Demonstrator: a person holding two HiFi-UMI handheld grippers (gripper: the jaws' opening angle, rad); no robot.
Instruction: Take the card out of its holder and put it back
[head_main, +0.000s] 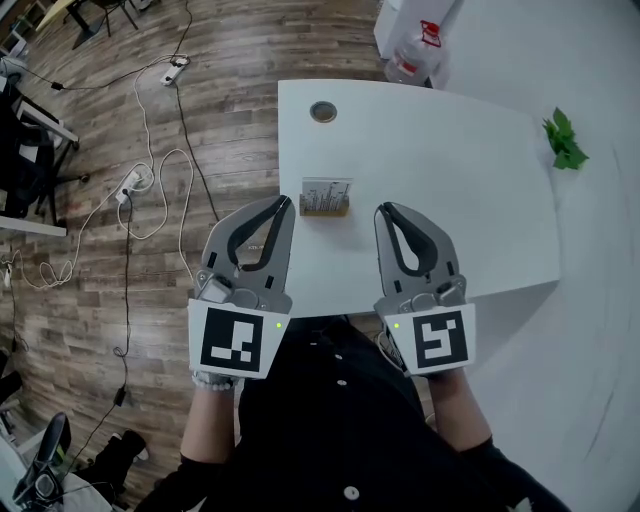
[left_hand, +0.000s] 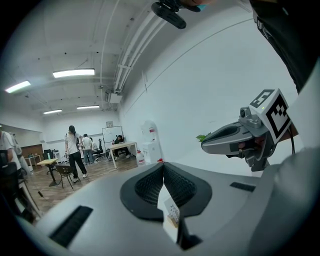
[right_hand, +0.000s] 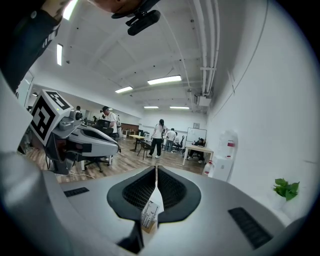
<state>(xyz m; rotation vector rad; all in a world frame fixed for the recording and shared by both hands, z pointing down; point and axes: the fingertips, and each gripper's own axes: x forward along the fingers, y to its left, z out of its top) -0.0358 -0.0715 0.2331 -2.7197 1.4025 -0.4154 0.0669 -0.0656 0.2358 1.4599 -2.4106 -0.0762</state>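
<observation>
Card (head_main: 326, 193) upright in holder (head_main: 325, 211), on white table (head_main: 450, 180).
Set between tips of left gripper (head_main: 283, 205) and right gripper (head_main: 384, 211), touching neither; both pairs of jaws pressed together, holding nothing.

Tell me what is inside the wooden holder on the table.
A printed card stands in the wooden holder; the card's bottom edge is hidden inside it.
</observation>
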